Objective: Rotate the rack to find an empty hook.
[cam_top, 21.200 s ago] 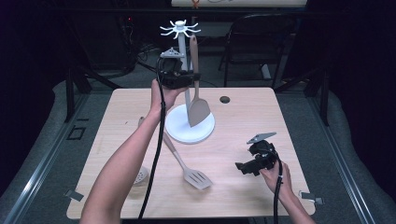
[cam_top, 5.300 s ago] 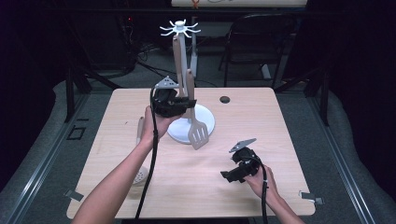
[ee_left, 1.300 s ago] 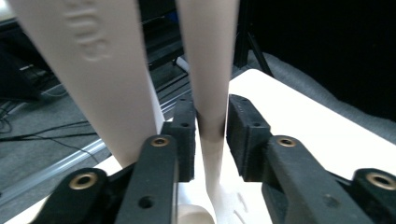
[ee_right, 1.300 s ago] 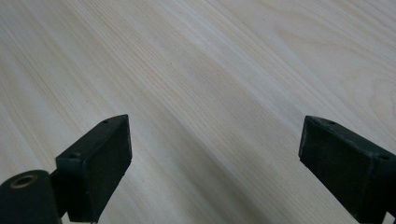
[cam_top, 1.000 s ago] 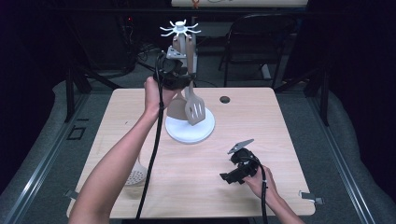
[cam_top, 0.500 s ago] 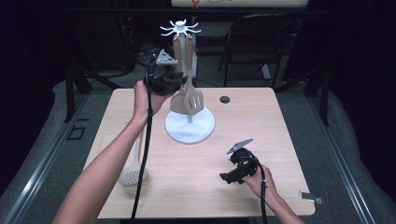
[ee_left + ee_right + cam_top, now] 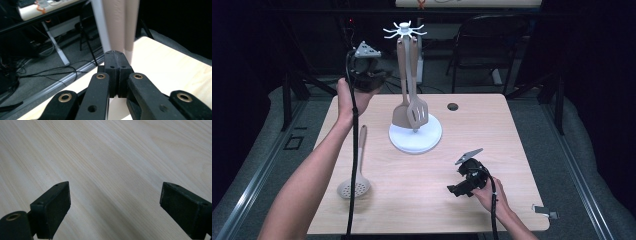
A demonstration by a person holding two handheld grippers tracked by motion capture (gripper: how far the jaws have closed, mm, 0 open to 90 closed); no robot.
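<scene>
Skimmer spoon (image 7: 355, 178) lies flat on the worktop (image 7: 422, 200) near the left edge, perforated head toward the near-left corner, handle pointing to the far side. A black cable hangs across it in the high view.

Left gripper (image 7: 379, 81) is up in the air above the far-left corner, clear of the worktop. Its fingers (image 7: 111, 65) have just been closing and are now pressed together with nothing between them. In the left gripper view they point at 2 beige handles just past the tips, not touching.

Utensil stand (image 7: 415, 140): white round base at the middle of the far half, pole up to a hook crown. 2 utensils hang on it side by side: solid turner (image 7: 401, 114) on the left, slotted turner (image 7: 418, 114) on the right, heads just above the base.

Small dark round cap (image 7: 453, 106) sits near the far edge, right of the stand.

Right gripper (image 7: 456, 190) rests low near the near-right corner, held by the right hand (image 7: 487, 192). Its fingers (image 7: 53, 206) are spread wide over bare wood, holding nothing.
</scene>
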